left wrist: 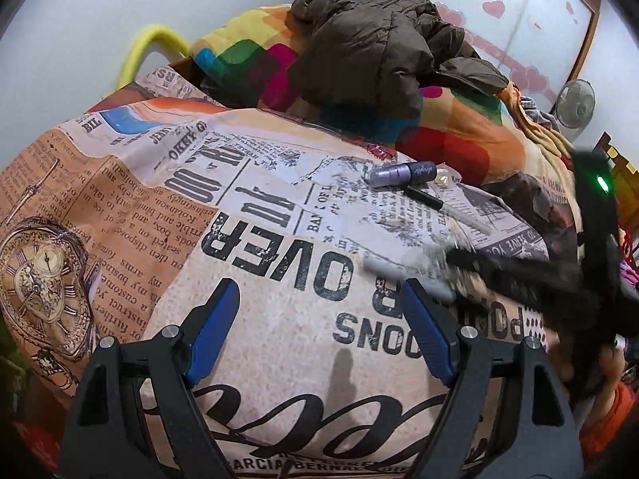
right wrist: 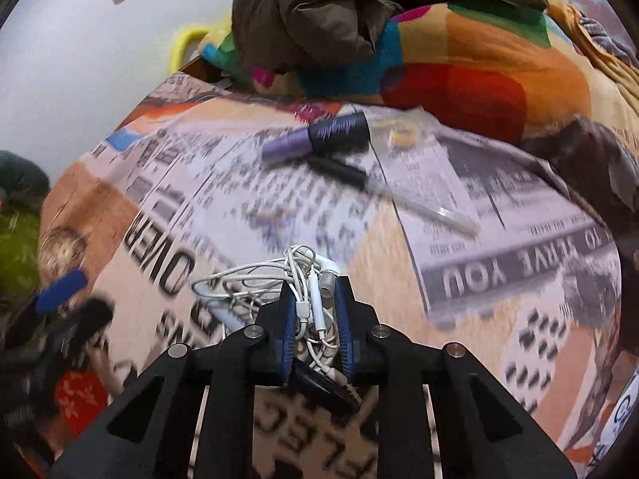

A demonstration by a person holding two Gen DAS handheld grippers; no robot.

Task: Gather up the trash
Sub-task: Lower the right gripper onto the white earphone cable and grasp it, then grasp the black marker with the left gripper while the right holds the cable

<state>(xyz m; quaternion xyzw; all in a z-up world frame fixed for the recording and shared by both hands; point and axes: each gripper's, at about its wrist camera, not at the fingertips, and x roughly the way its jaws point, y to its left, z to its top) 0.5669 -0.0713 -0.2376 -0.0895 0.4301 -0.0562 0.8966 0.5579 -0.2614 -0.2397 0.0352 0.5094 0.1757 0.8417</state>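
In the right wrist view my right gripper point(right wrist: 313, 285) is shut on a tangled bundle of white earphones point(right wrist: 279, 275), the cable loops spilling out to the left of the blue pads. It hovers just over the newspaper-print bedsheet point(right wrist: 499, 239). Farther back on the sheet lie a purple tube with a black cap point(right wrist: 319, 135), a black-and-white pen point(right wrist: 391, 191) and a clear plastic wrapper point(right wrist: 403, 133). My left gripper point(left wrist: 319, 287) stands open over the sheet with nothing between its fingers. A grey marker point(left wrist: 383, 267) lies just beyond its right finger. The right gripper point(left wrist: 519, 279) shows blurred at the right edge.
A brown padded jacket point(left wrist: 371, 48) lies on a colourful patchwork quilt point(left wrist: 459, 127) heaped at the back of the bed. A yellow loop point(left wrist: 159, 40) stands by the white wall. A small fan point(left wrist: 575, 103) is at the far right. A person's sleeve point(left wrist: 607, 411) is at the lower right.
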